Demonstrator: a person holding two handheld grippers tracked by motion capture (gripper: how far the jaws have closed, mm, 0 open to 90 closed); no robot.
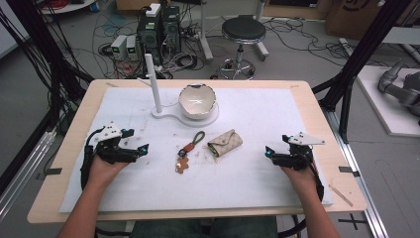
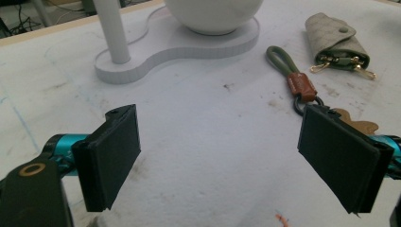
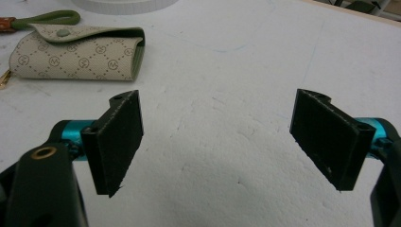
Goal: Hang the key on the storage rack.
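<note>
A beige patterned key pouch [image 1: 225, 143] [image 2: 335, 41] [image 3: 78, 59] lies at the middle of the white mat. Just left of it lies a keychain [image 1: 188, 151] [image 2: 295, 80] with a green loop, a brown leather band and a tan charm. A white bowl [image 1: 197, 101] [image 2: 213, 14] sits on a white stand [image 1: 163, 115] [image 2: 156, 52] with an upright post behind them. My left gripper [image 1: 137, 144] [image 2: 220, 156] rests on the mat left of the keychain, open and empty. My right gripper [image 1: 268, 152] [image 3: 220, 142] rests right of the pouch, open and empty.
The white mat [image 1: 267, 109] covers most of the wooden table [image 1: 317, 99]. Beyond the far edge stand a stool [image 1: 242, 34], computer boxes [image 1: 158, 29] and cables on the floor. Black frame posts [image 1: 356, 64] rise at both sides.
</note>
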